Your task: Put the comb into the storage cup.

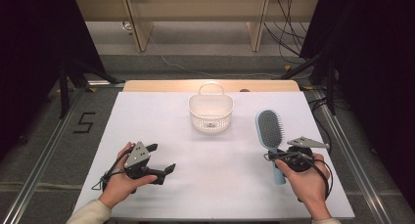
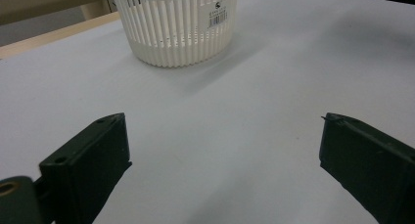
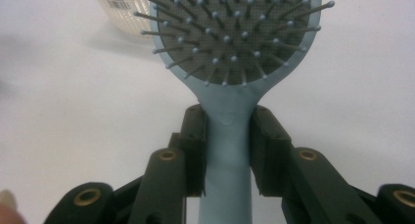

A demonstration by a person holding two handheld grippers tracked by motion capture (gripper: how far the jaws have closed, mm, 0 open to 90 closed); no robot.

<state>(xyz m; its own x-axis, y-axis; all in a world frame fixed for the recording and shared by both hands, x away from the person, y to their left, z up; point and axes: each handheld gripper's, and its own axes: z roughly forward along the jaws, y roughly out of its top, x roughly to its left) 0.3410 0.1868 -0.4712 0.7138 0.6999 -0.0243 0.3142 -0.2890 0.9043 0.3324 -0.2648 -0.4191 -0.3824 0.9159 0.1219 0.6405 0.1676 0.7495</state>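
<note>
A light blue hairbrush with a grey bristle pad lies bristles up at the right of the white table. My right gripper is shut on its handle just below the head; the right gripper view shows both jaws pressed against the handle of the hairbrush. A white slatted basket with a loop handle stands upright at the back centre. My left gripper rests at the front left, open and holding nothing. In the left gripper view the basket stands ahead of that gripper.
A wooden strip runs along the table's far edge. Metal rails flank the table on the floor. Cables and tripod legs lie beyond the far corners. Bare tabletop lies between the two grippers.
</note>
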